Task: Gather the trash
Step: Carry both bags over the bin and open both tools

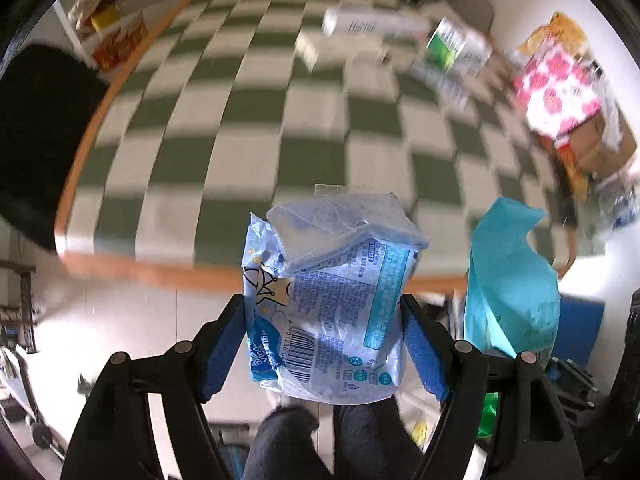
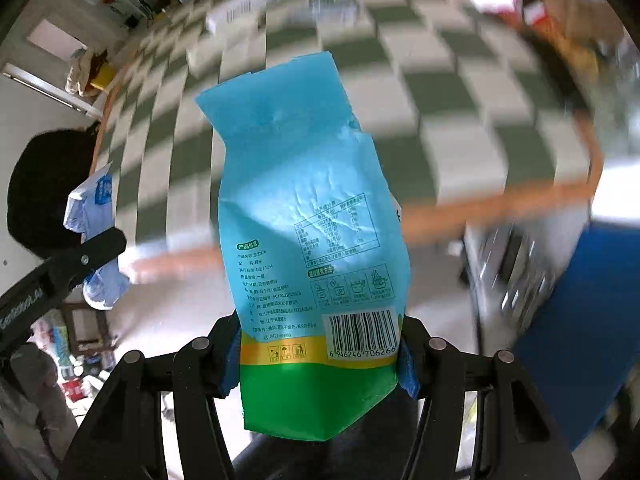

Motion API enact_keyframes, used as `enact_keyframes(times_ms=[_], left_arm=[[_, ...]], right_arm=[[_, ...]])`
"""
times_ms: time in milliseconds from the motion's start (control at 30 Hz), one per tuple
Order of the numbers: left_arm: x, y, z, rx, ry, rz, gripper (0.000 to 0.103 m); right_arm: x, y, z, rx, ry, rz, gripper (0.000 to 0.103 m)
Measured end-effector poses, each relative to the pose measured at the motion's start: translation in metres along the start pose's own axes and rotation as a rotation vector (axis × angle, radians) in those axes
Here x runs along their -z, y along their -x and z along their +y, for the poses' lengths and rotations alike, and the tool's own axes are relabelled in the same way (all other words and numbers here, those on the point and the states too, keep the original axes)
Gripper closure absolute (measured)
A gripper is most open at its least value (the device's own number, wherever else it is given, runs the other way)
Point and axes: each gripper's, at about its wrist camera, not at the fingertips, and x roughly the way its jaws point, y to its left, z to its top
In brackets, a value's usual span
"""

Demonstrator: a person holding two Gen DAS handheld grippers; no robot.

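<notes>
My left gripper clamps a light, crinkly wrapper at 6 o'clock, my right gripper a limp, slippery pouch, both best held mid-body.

Free room and obstacles around the checked table

We see the middle of the checked table bare, so a gripper could pass there freely. Along its far edge stand blurred cartons, and at its far right corner a heap of pink-spotted packaging and cardboard blocks the way. Beside its left edge stands a dark round shape. Near its right front corner a blue panel narrows the room. The two held packets, blue-white wrapper and turquoise bag, hang close together.
</notes>
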Motion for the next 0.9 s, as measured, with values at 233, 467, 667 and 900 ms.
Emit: enact_keyframes(times_ms=[233, 467, 667, 900], left_arm=[[0.073, -0.123, 0.058, 0.083, 0.110, 0.238, 0.030], [0.101, -0.291, 0.099, 0.082, 0.210, 0.370, 0.030], [0.109, -0.397, 0.112, 0.087, 0.236, 0.446, 0.027], [0.122, -0.428, 0.138, 0.030, 0.279, 0.410, 0.000]], right_arm=[[0.091, -0.118, -0.012, 0.018, -0.027, 0.227, 0.041], [0.115, -0.288, -0.036, 0.010, -0.030, 0.361, 0.041], [0.116, -0.418, -0.048, 0.008, -0.019, 0.418, 0.038], [0.121, -0.492, -0.045, -0.034, 0.041, 0.450, 0.000]])
